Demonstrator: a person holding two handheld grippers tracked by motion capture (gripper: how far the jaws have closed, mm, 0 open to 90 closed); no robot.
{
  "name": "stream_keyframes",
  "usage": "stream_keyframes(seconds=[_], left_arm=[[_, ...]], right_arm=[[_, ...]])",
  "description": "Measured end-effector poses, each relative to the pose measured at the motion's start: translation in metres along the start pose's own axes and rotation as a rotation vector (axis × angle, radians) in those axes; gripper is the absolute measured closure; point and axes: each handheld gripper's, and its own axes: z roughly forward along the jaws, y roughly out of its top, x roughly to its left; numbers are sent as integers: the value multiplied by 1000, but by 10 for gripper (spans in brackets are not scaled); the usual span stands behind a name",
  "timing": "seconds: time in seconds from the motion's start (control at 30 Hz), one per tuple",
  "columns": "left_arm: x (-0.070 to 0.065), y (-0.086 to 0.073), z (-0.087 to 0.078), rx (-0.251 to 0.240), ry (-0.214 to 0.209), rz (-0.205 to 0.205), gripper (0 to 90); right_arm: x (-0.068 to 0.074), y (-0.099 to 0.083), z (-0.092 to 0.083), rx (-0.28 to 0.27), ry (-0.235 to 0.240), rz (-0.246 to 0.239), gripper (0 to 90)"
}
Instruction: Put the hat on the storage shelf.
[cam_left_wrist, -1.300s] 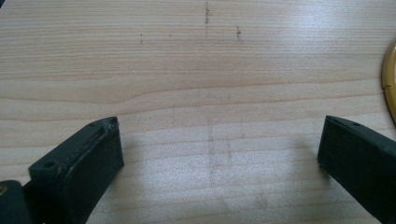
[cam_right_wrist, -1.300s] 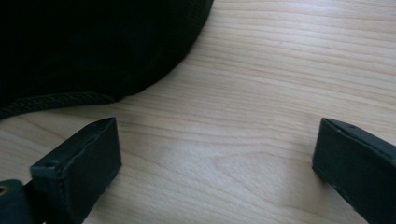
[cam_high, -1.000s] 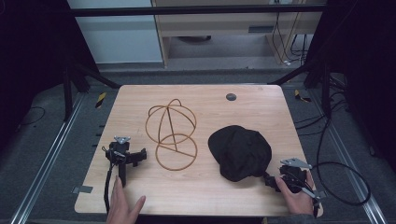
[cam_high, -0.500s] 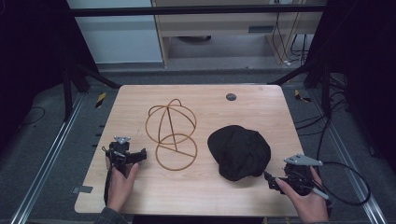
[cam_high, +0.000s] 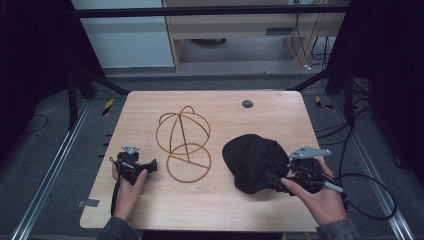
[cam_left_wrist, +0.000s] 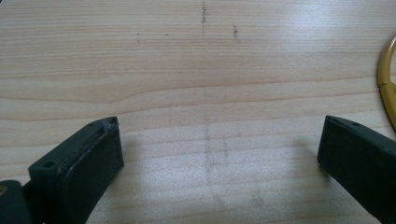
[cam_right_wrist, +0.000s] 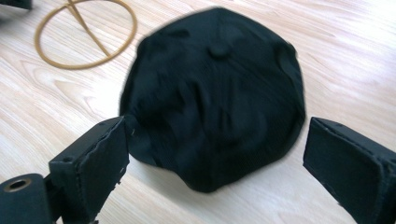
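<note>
A black cap (cam_high: 255, 162) lies crown-up on the right half of the wooden table (cam_high: 225, 215). Left of it stands a brown wire hat stand (cam_high: 183, 142), a dome on a flat ring. My right gripper (cam_high: 280, 182) is at the cap's near right edge, open; in the right gripper view the cap (cam_right_wrist: 215, 93) lies between and just beyond its wide-apart jaws. My left gripper (cam_high: 150, 166) rests low over the table left of the stand's ring, open, with bare wood between its jaws (cam_left_wrist: 219, 154). A bit of the ring (cam_left_wrist: 388, 79) shows at the right edge.
A small dark round disc (cam_high: 247, 104) sits near the table's far edge. A cable (cam_high: 370, 195) trails from the right gripper off the table's right side. Black frame legs and rails stand around the table.
The right gripper has moved left and forward from the table's near right corner up to the cap's edge. The left gripper has stayed where it was.
</note>
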Motion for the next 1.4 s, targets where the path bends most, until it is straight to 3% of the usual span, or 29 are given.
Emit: stream_keyframes(seconds=[0.03,0.2,0.47,0.6,0.73,0.77,0.93,0.97,1.03,1.23,1.4], left_arm=[[-1,0,0,-2,-3,2,0],[-3,-1,0,-2,-11,11,0],[-5,-1,-1,0,-21,22,0],[-5,-1,-1,-1,-22,22,0],[-6,-1,-1,-1,-25,25,0],[-6,-1,0,-1,-26,26,0],[-7,0,0,0,-29,29,0],[-8,0,0,0,-29,30,0],[-8,0,0,0,-30,30,0],[-8,0,0,0,-32,32,0],[-8,0,0,-1,-32,31,0]], right_arm=[[2,10,5,8,10,-9,64],[0,21,17,21,13,-1,66],[-3,43,57,97,2,-13,66],[-5,46,67,130,-9,-5,66],[-8,45,74,160,5,0,123],[-9,44,76,175,21,8,179],[-13,41,76,190,36,10,275],[-16,39,76,196,47,9,387],[-16,38,76,197,54,12,424],[-22,34,77,199,104,19,713],[-24,35,78,199,113,18,791]])
